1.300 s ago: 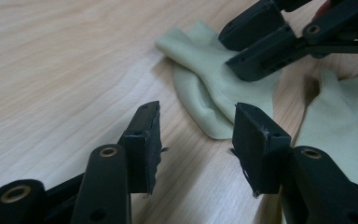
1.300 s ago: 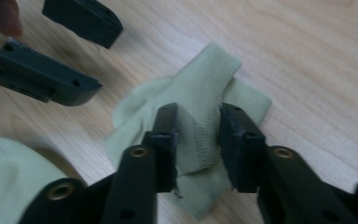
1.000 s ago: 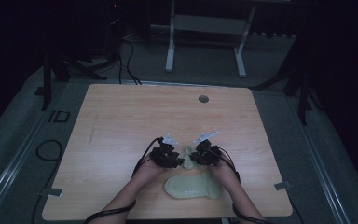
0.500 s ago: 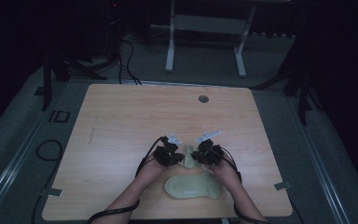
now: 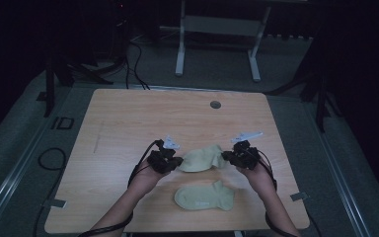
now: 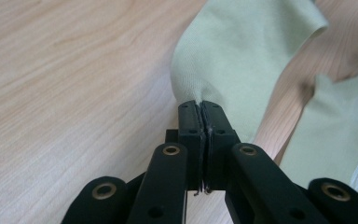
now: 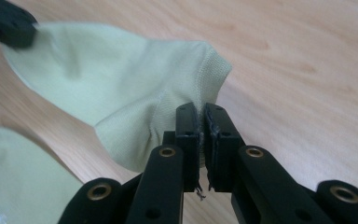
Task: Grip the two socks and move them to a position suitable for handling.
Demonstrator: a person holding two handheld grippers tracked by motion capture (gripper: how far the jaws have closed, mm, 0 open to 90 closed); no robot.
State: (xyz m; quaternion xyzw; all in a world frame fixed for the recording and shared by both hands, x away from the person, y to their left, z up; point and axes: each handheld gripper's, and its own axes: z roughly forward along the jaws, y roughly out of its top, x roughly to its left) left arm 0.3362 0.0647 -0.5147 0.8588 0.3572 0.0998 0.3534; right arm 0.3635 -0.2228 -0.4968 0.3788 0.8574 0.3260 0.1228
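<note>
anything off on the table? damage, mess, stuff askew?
Nothing stands out. One pale green sock is stretched between the left gripper and right gripper, each pinching one end. The second sock lies flat near the table's front edge. No tears or spills visible.

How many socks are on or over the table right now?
2. One sock is stretched between the left gripper and the right gripper, pinched at each end. The other sock lies flat on the table, nearer the person.

Matt knitted cloth sock (image 6: 242,56) over a smooth wood-grain table (image 5: 128,123).
</note>
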